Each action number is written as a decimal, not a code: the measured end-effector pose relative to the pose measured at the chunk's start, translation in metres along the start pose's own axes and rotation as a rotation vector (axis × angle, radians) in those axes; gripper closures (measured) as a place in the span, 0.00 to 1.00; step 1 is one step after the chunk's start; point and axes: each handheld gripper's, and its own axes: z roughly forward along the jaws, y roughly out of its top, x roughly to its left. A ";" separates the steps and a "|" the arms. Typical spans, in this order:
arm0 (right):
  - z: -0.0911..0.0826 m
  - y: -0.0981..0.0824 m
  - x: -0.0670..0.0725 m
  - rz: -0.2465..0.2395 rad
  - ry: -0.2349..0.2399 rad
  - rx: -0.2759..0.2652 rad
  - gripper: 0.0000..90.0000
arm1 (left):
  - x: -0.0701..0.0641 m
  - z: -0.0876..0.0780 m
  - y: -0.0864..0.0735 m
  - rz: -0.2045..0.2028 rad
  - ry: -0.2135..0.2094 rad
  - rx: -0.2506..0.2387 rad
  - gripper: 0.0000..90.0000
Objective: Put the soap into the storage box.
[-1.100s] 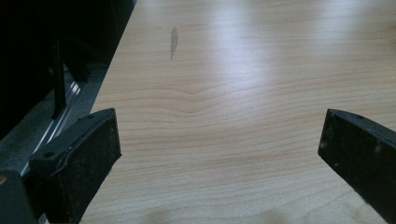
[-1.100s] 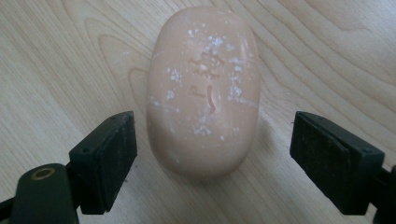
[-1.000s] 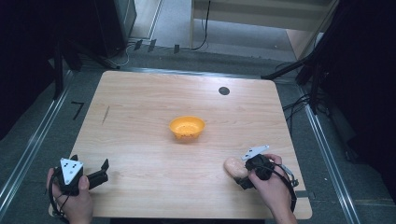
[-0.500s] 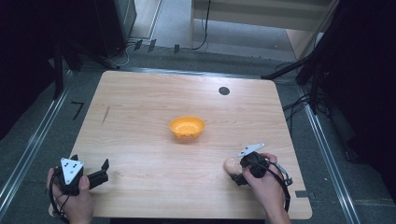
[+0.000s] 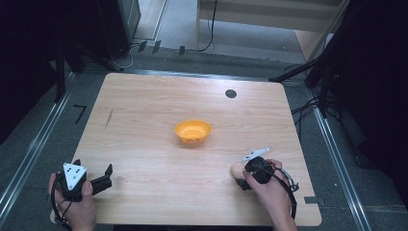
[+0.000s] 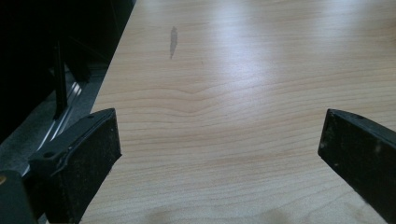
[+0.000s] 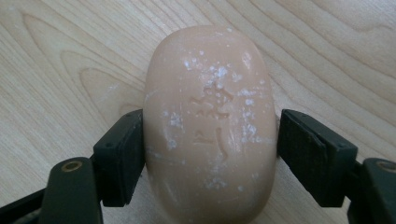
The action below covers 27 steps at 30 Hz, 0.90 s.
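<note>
A peach-coloured oval soap bar (image 7: pixel 210 93) with an embossed mark lies on the wooden table (image 5: pixel 154 130). My right gripper (image 7: pixel 209 144) is shut on it, one black jaw pressed on each long side. In the high view the soap bar (image 5: pixel 235 169) peeks out to the left of the right gripper (image 5: pixel 242 177), near the front right of the table. My left gripper (image 5: pixel 107 174) rests at the front left corner, held in a hand. The left gripper (image 6: pixel 219 144) stands wide open over bare wood.
An orange bowl (image 5: pixel 192 131) sits at the table's middle. A small dark round disc (image 5: pixel 231 93) lies near the far edge. A thin dark streak (image 6: pixel 173 39) marks the wood at the left. Metal rails and cables run along the floor on both sides.
The right hand and its gripper have shifted slightly left toward the soap bar. The left gripper has not moved.
</note>
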 end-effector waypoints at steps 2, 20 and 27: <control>0.000 0.000 0.000 0.000 -0.001 0.001 0.30 | 0.000 0.000 0.000 0.003 0.002 0.002 0.00; -0.002 0.000 -0.002 -0.011 0.008 -0.001 0.37 | 0.000 0.000 0.000 -0.002 0.000 -0.002 0.00; -0.003 0.002 -0.004 -0.043 0.030 0.003 0.37 | 0.000 0.000 0.000 -0.002 -0.001 -0.002 0.00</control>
